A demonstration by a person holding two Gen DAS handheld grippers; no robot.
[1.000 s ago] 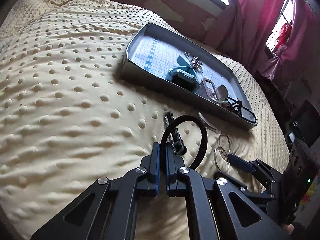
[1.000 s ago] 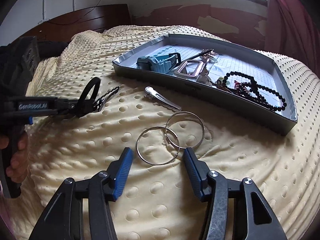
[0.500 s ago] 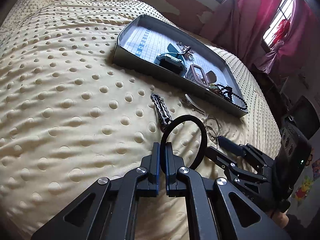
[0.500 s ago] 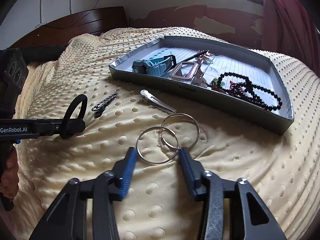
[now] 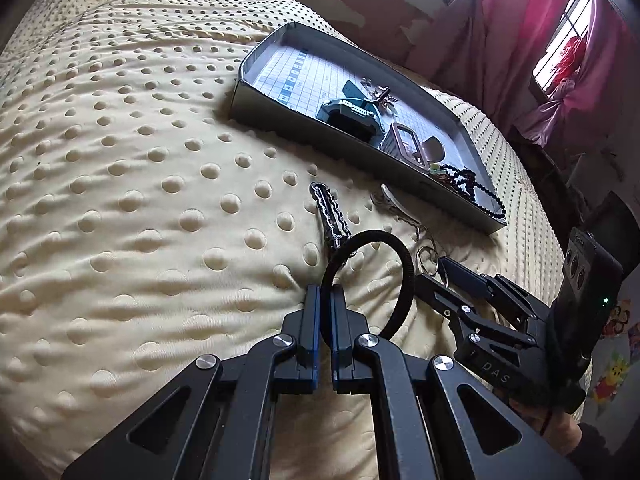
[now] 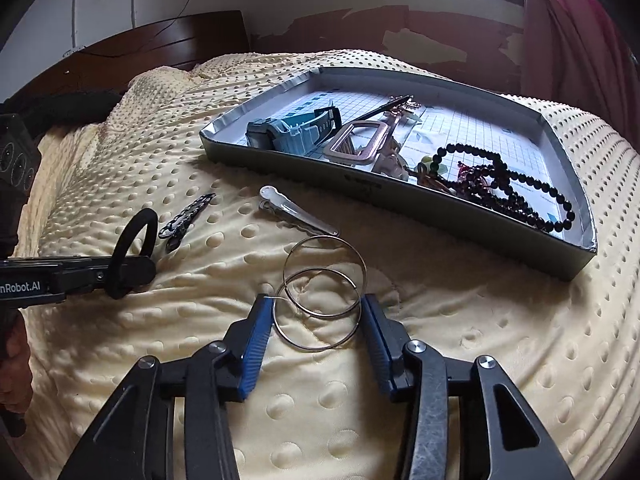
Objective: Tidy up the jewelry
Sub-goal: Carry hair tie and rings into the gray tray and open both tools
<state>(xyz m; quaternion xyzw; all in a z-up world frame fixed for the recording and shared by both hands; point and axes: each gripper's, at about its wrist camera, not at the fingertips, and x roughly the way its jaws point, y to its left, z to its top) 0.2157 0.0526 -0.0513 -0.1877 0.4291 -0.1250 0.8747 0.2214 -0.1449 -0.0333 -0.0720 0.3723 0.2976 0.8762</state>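
Note:
My left gripper (image 5: 325,294) is shut on a black hair tie (image 5: 403,280), held above the bedspread; the same hair tie (image 6: 138,236) shows at the left of the right wrist view. My right gripper (image 6: 316,308) is open, its blue pads on either side of two silver hoop rings (image 6: 320,300) lying on the bed. A black wavy hair clip (image 6: 186,216) and a silver clip (image 6: 296,212) lie between the grippers and the grey tray (image 6: 384,196). The tray holds a blue watch (image 6: 292,130), a pink-rimmed frame (image 6: 356,146) and dark bead strings (image 6: 512,188).
Everything rests on a cream dotted bedspread (image 6: 460,360) over a bed with a dark wooden headboard (image 6: 160,44). Pink curtains (image 5: 536,20) hang by the windows. A hand (image 6: 12,364) holds the left gripper's handle.
The left gripper has drawn back and up from the black clip with the hair tie. The right gripper has moved forward, so the hoop rings now lie between its open fingers.

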